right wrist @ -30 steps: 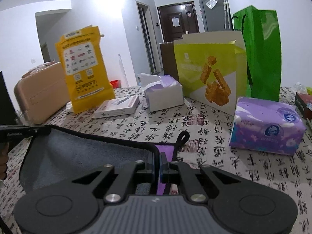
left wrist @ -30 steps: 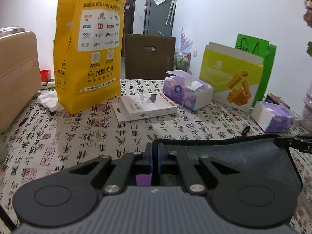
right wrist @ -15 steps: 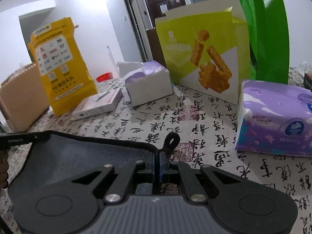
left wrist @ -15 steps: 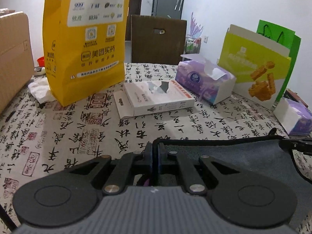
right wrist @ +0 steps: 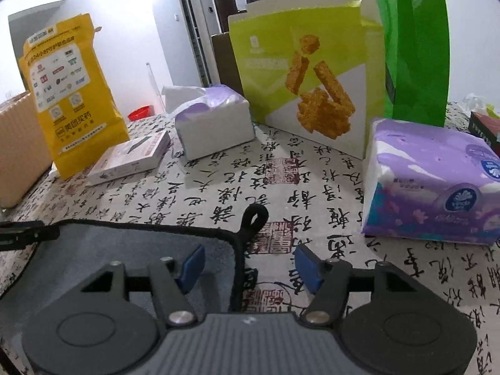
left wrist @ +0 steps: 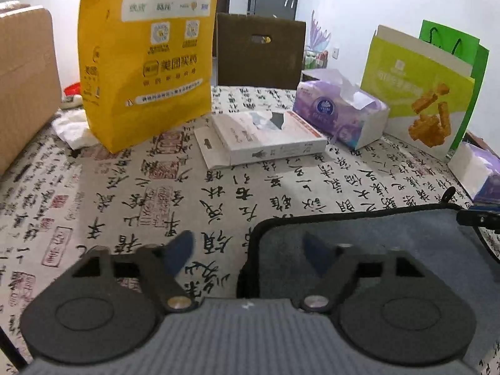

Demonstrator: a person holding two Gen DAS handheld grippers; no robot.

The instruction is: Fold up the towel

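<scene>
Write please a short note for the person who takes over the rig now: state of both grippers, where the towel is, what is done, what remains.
Left hand-held gripper: open, holds nothing; it straddles the towel's left corner.
Right hand-held gripper: open, holds nothing; it straddles the corner with the hanging loop.
Grey towel: lies on the calligraphy tablecloth, black-trimmed edge facing the boxes.
Done: both corners let go, towel laid down. How many layers lie under that edge is hidden.
Left: check whether the edges line up; probably re-grasp and fold once more. The purple tissue pack sits close on the right.
</scene>
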